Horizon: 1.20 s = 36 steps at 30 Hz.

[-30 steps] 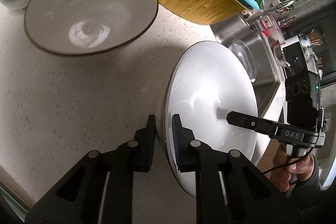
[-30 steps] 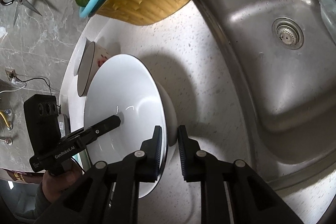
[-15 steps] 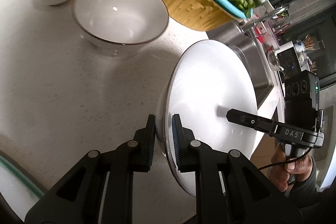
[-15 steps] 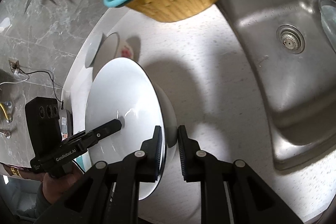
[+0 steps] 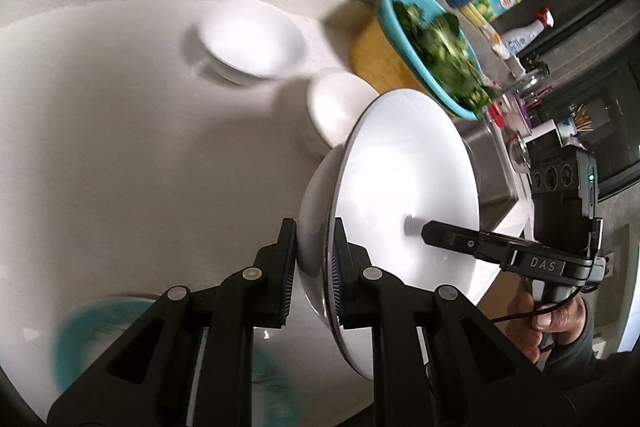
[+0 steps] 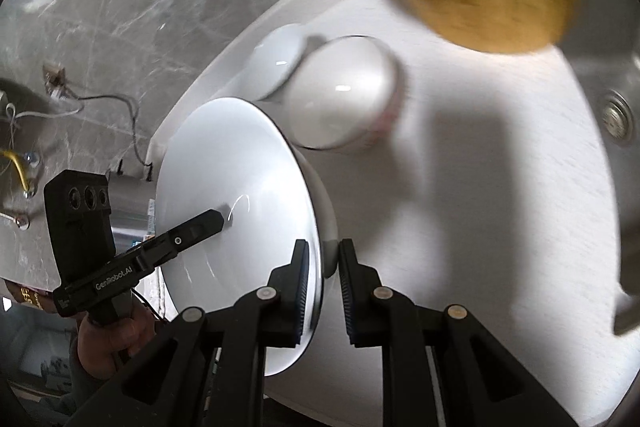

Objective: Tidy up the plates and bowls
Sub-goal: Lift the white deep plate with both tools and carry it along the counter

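While you carry the big white bowl above the counter, the task looks only partly done: the bowl is pinched on opposite sides of its rim, left gripper narrow and clamped on one edge, right gripper narrow and clamped on the other, so it hangs tilted on edge between your two hands and is not set down anywhere yet. Two smaller bowls sit loose on the counter, a white bowl further off and a rimmed bowl just beside the colander of greens, unstacked, so I judge stacking or grouping is left to do. Left wrist view gives you a teal-patterned dish at the bottom edge, blurred, plus bottles along the wall and your right hand on its handle; the right view shows none of that dish. Right wrist view gives you the sink drain, wall cables and your left hand, and shows the two small bowls touching or overlapping, can't tell which
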{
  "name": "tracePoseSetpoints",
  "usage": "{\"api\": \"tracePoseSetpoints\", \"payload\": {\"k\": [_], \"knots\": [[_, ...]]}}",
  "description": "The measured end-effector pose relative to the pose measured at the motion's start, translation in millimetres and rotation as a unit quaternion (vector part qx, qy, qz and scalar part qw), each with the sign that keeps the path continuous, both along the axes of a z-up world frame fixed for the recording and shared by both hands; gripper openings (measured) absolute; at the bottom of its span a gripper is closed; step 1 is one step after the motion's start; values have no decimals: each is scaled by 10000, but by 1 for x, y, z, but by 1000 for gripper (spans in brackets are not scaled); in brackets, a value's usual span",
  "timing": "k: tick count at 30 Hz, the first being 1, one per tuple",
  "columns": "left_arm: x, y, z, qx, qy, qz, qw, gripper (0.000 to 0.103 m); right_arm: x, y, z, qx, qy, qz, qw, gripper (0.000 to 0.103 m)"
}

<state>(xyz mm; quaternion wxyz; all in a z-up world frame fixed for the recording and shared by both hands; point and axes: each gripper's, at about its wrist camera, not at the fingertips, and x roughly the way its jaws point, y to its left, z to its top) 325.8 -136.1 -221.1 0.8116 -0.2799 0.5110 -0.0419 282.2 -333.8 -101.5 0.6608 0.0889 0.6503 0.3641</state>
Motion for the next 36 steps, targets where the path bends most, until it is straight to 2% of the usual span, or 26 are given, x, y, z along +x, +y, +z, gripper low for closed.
{"api": "tracePoseSetpoints", "payload": {"k": [7,11,20,30,36], "knots": [[-16,101,-3,120,124,-18,9998,14,-8,96,0,-8,-150,142,9998,18],[-28,158,-17,173,253,16,9995,14,-9,139,-13,-65,-75,200,9997,18],[-68,255,-51,62,517,240,9984,14,-20,225,-33,-363,-17,510,9980,18],[-114,317,-91,-123,732,529,9958,14,-41,283,-67,-662,170,922,9934,18],[-122,334,-106,-183,741,571,9954,13,-43,291,-84,-830,224,943,9918,18]]}}
